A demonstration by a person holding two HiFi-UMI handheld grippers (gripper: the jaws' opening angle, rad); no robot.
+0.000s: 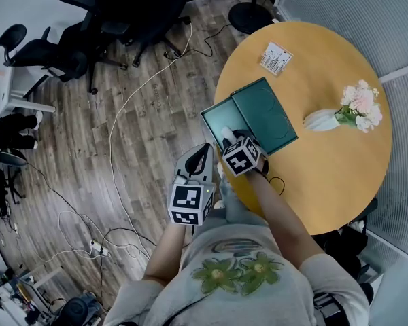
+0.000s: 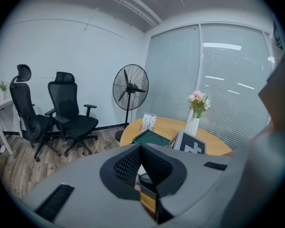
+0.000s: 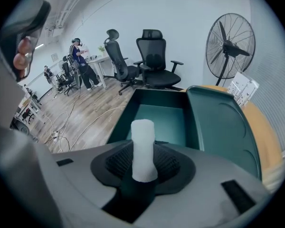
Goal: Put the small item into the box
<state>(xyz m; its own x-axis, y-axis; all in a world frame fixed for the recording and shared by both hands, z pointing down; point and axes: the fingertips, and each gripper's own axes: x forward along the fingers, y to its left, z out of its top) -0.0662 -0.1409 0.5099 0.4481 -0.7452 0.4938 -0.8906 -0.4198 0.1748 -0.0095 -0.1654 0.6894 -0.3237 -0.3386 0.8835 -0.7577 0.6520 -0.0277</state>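
In the head view, the marker cube hides most of my right gripper (image 3: 143, 170); its own view shows the jaws pinching the white cylinder (image 3: 143, 148) above the open green box (image 3: 164, 120). My left gripper (image 2: 141, 150) is pressed together, empty.

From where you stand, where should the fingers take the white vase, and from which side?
Grip the vase around its white body, below the flowers. It stands upright on the table, so come in level from the side; from above the blossoms would probably block the way.
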